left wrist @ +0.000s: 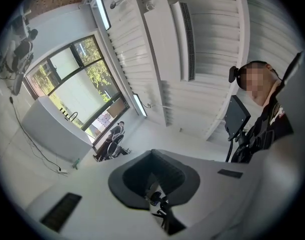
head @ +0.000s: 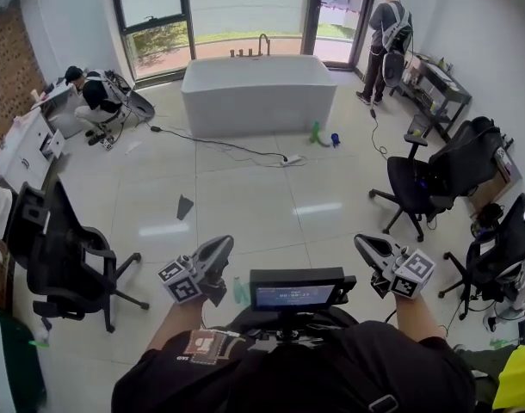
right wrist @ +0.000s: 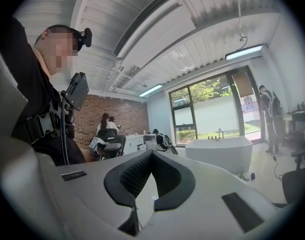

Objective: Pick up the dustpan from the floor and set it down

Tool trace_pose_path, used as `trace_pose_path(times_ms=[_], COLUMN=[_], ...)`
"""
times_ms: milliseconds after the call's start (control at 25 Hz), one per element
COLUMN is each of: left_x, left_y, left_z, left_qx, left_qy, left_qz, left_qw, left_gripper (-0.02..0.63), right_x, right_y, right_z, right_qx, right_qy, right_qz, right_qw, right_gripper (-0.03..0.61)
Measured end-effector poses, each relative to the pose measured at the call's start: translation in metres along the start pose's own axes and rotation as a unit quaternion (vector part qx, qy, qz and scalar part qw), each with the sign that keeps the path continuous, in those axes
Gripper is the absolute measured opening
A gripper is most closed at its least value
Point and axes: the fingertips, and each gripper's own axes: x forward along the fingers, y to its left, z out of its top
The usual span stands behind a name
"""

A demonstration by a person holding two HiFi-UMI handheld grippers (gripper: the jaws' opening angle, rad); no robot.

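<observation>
The dustpan [head: 184,206], a small dark grey piece, lies on the pale tiled floor ahead and a little left of me. My left gripper [head: 218,249] is held out low in front of my body, well short of the dustpan, and its jaws are shut with nothing between them. My right gripper [head: 367,247] is held out to the right at about the same height, also shut and holding nothing. In the left gripper view the left gripper [left wrist: 153,184] tilts up toward the ceiling. In the right gripper view the right gripper [right wrist: 148,184] points level across the room.
A white bathtub [head: 258,93] stands at the back, with a cable and power strip [head: 290,159] on the floor before it. Black office chairs stand at the left [head: 60,256] and right [head: 435,179]. One person crouches at the back left [head: 95,97], another stands at the back right [head: 387,37].
</observation>
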Motion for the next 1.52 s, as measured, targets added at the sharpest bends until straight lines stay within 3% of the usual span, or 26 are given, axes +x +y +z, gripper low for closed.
trace_pose_path(times_ms=[160, 360, 520, 720, 960, 1320, 1520], left_x=[0.026, 0.082, 0.112, 0.090, -0.004, -0.273, -0.349], left_y=[-0.069, -0.190, -0.261, -0.331, -0.399, -0.507, -0.580], left_z=[-0.044, -0.152, -0.227, -0.260, -0.263, -0.287, -0.298], left_qx=[0.004, -0.009, -0.024, 0.004, 0.022, 0.024, 0.023], left_qy=[0.008, -0.008, -0.015, -0.009, -0.024, 0.017, 0.009], left_qz=[0.007, 0.042, 0.074, 0.092, 0.083, 0.058, 0.050], left_qw=[0.9999, 0.9990, 0.9968, 0.9957, 0.9961, 0.9979, 0.9985], left_gripper=[0.006, 0.006, 0.006, 0.006, 0.006, 0.006, 0.006], right_x=[-0.079, -0.229, -0.315, -0.372, -0.407, -0.434, -0.484], right_y=[-0.003, -0.034, -0.058, -0.027, 0.089, 0.380, 0.475], right_z=[-0.009, -0.036, -0.060, -0.066, -0.073, -0.121, -0.128], right_qx=[0.000, 0.016, 0.025, 0.025, 0.009, 0.001, -0.001], right_qy=[-0.010, -0.014, -0.007, -0.018, -0.029, -0.029, -0.023], right_qz=[0.010, 0.051, 0.082, 0.102, 0.105, 0.078, 0.062], right_qw=[1.000, 0.998, 0.996, 0.994, 0.994, 0.997, 0.998], right_gripper=[0.009, 0.009, 0.009, 0.009, 0.009, 0.009, 0.009])
